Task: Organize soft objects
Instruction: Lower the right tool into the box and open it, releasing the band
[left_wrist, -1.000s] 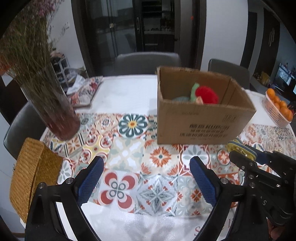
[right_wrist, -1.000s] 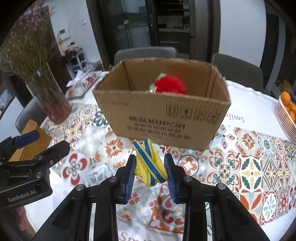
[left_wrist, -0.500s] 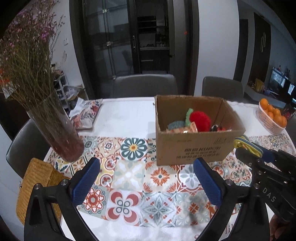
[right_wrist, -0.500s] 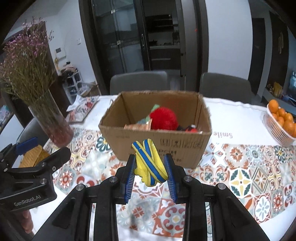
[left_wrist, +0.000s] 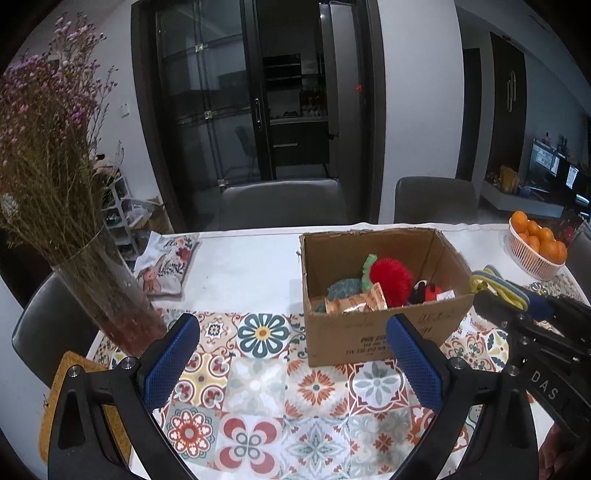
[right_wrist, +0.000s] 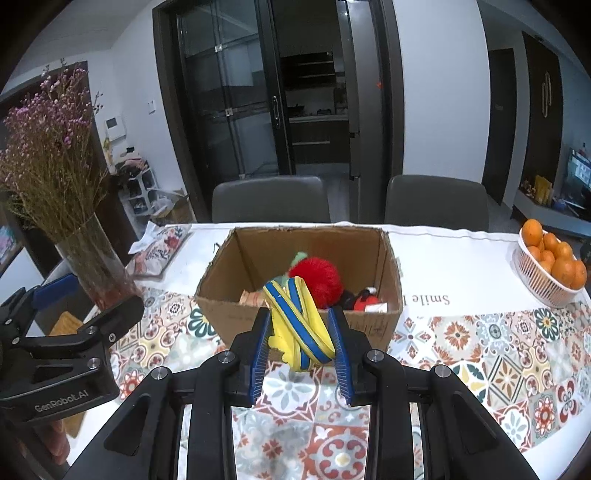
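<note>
On the bench (right_wrist: 461, 254), white cloth with a patterned tile runner along its near edge: open brown corrugated cardboard box (right_wrist: 295, 321), stiff-walled, mid-runner, holding a fuzzy red pom-pom ball (right_wrist: 317, 277) and other soft pieces. Above its near wall: yellow-and-blue banded soft toy (right_wrist: 299, 328), judged light and squashy, best pinched mid-body, clenched by the right hand-held gripper (right_wrist: 300, 341). Left hand-held gripper (left_wrist: 291, 354): spread wide, empty.

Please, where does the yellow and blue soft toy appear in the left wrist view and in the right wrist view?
Left wrist view: yellow and blue soft toy at the right edge, beside the cardboard box.
Right wrist view: lower centre, in front of the box.
Shared landmark: the red pompom in the box.
</note>
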